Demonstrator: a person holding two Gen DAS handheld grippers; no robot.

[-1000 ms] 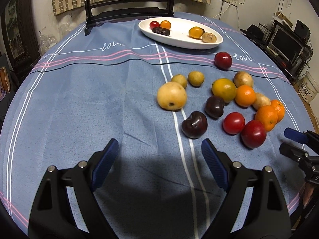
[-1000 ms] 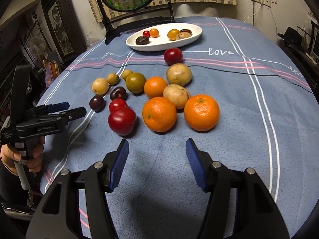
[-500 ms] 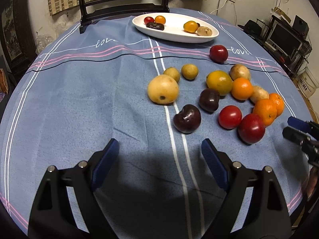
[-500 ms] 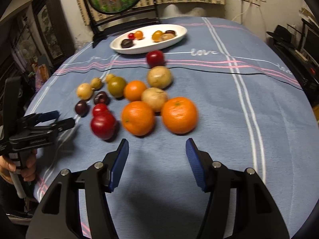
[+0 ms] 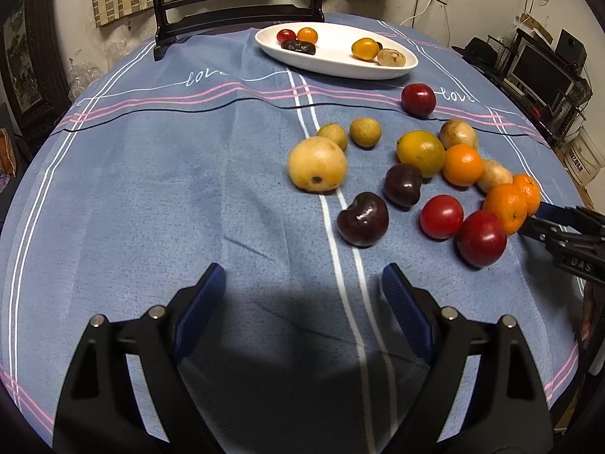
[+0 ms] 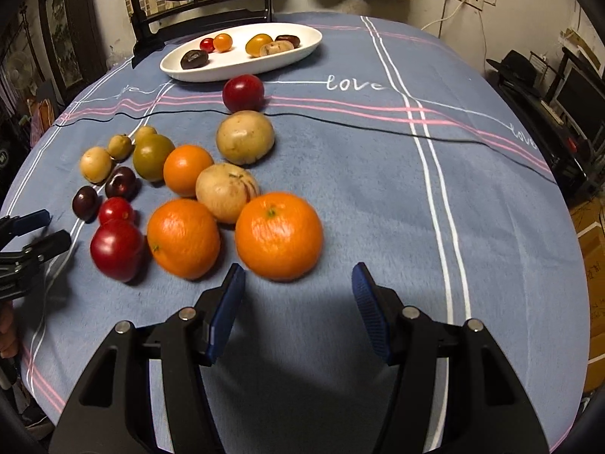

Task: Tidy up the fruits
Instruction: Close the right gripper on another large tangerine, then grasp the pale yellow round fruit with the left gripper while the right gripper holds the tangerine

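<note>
Orange and red fruit spread below the white dish

Orange skins stand out nearest the right gripper (image 6: 297,287): a big orange (image 6: 279,235) lies just beyond its wide-apart jaws, with a second orange (image 6: 183,237) just beside it and a pale round fruit (image 6: 227,192) tucked behind the pair, touching both. A dark red plum (image 6: 117,248) sits beside the second orange, on the side away from the big one, a small red tomato (image 6: 115,210) touching it from behind. Farther toward the white dish (image 6: 242,62) lie a smaller orange (image 6: 188,169), a greenish fruit (image 6: 152,157), a tan fruit (image 6: 245,137) and another red fruit (image 6: 243,93), which is nearest the dish. The dish itself holds six small fruits and stands at the far side of the blue striped tablecloth (image 6: 378,189).

From the left wrist view, the left gripper (image 5: 302,295) hangs over bare cloth with its jaws wide apart and nothing between them. A dark cherry-shaped fruit (image 5: 363,218) lies just beyond it, a second dark fruit (image 5: 403,184) and a large yellow fruit (image 5: 317,164) farther on toward the dish.
</note>
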